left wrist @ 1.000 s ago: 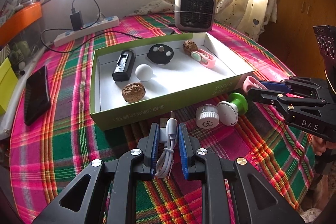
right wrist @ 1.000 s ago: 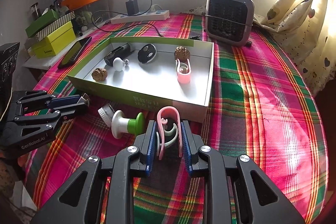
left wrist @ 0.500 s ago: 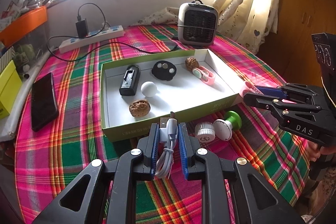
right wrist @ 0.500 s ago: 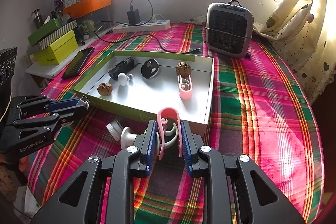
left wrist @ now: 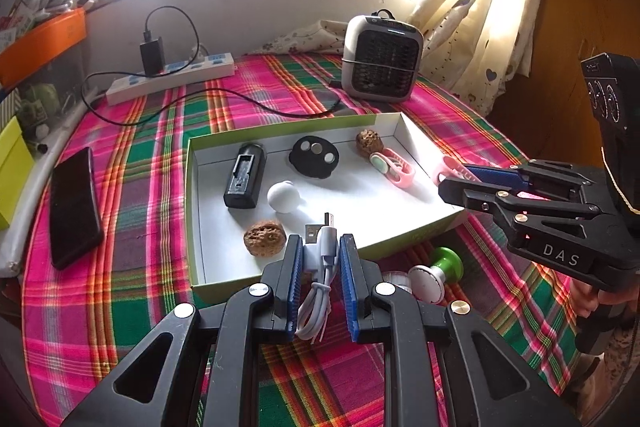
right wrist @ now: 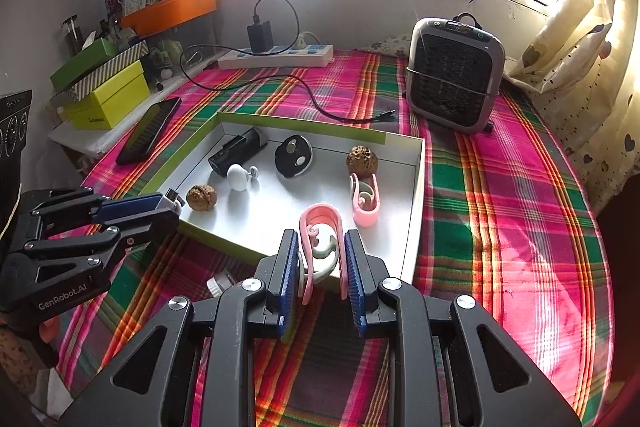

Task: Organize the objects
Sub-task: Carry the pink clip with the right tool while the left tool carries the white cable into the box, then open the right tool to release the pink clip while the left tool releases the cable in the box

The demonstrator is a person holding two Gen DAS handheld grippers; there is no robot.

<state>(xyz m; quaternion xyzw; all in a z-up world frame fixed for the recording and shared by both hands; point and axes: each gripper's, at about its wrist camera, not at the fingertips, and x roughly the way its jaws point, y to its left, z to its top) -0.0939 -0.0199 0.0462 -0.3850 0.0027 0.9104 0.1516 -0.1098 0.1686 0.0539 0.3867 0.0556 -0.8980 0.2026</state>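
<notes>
My left gripper [left wrist: 320, 241] is shut on a coiled white USB cable [left wrist: 320, 291] and hangs above the front edge of the green-rimmed white box [left wrist: 192, 211]. My right gripper [right wrist: 320, 239] is shut on a pink and green clip [right wrist: 320, 227] over the box's near right corner [right wrist: 416, 211]. Inside the box lie a black charger [left wrist: 244, 179], a black disc [left wrist: 314, 157], a white knob [left wrist: 283, 195], two walnuts [left wrist: 265, 238] and another pink clip [left wrist: 394, 167]. A green and white stamp [left wrist: 438, 269] lies on the cloth in front of the box.
The plaid cloth bears a small heater [left wrist: 382, 59] at the back right, a power strip [left wrist: 172, 77] with a black cord at the back, and a phone [left wrist: 74, 203] at the left. Yellow and green boxes [right wrist: 106, 99] stand on a ledge beyond the phone.
Both grippers have risen and moved forward, from above the cloth in front of the box to over its near edge. Each keeps its grip on its object.
</notes>
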